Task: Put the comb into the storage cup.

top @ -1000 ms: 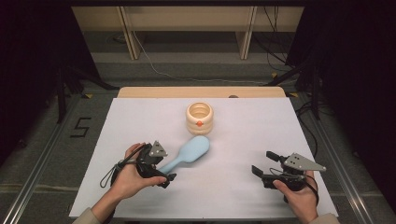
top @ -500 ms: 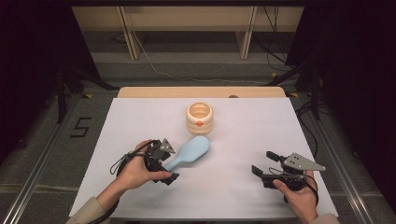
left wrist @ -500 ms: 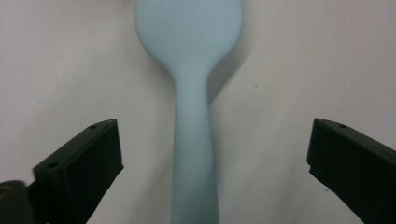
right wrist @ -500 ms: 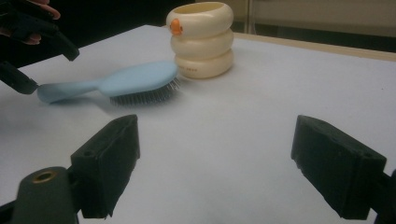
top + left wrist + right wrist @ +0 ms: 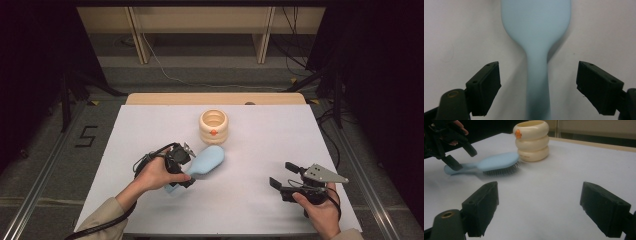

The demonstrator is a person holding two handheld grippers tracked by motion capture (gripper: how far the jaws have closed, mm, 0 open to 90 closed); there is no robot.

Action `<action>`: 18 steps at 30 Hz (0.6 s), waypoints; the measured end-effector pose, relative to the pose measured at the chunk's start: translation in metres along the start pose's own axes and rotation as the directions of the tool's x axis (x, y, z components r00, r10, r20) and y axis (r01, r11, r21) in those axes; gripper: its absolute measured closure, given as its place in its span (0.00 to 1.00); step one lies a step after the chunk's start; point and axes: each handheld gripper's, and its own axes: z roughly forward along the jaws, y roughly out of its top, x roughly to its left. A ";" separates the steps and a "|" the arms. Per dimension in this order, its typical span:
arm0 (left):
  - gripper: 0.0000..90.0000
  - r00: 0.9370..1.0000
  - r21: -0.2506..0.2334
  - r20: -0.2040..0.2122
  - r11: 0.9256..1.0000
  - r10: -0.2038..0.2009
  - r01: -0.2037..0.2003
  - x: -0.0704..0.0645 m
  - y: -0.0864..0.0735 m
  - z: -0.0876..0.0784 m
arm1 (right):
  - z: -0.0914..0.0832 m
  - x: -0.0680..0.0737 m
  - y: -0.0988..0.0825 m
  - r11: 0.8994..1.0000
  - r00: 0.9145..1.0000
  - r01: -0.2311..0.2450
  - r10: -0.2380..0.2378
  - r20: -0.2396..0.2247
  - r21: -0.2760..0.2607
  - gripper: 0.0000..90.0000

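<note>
The left tool [image 5: 186, 176] sits low over the handle of the light blue hairbrush [image 5: 206, 161], its jaws straddling that handle and just now closing in on it. In the left gripper view the handle [image 5: 537, 82] runs up between the two black pads with a clear gap on either side, so the jaws are spread and nothing is pinched yet. The brush lies bristles down on the white tabletop [image 5: 260, 135], left of centre, its head pointing far and right toward the cream ringed holder [image 5: 213, 126], which stands upright just beyond it, near but apart.

The right tool [image 5: 286, 176] rests at the near right of the tabletop, well apart from the brush, its jaws spread wide on nothing; its own view looks across the bare surface toward the brush and the holder.

As a judgement, the work is at an early stage: the reach to the brush is made and the tool is lined up on the handle, but the grip is not complete. Closing on the handle, lifting the brush and taking it wherever it is meant to go, perhaps the holder, all remain.
</note>
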 end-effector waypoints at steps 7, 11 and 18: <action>0.27 1.000 0.040 0.003 0.999 0.006 -0.006 0.004 0.005 0.005 | 0.000 0.000 0.000 1.000 1.000 -0.001 0.001 0.001 -0.001 0.18; 0.28 1.000 0.055 0.012 0.998 0.009 -0.010 0.005 0.007 0.008 | 0.000 0.000 0.000 1.000 1.000 -0.001 0.001 0.001 -0.002 0.18; 0.31 1.000 0.075 0.021 0.997 0.016 -0.018 0.006 0.012 0.012 | 0.000 0.000 0.000 1.000 1.000 -0.001 0.001 0.001 -0.003 0.18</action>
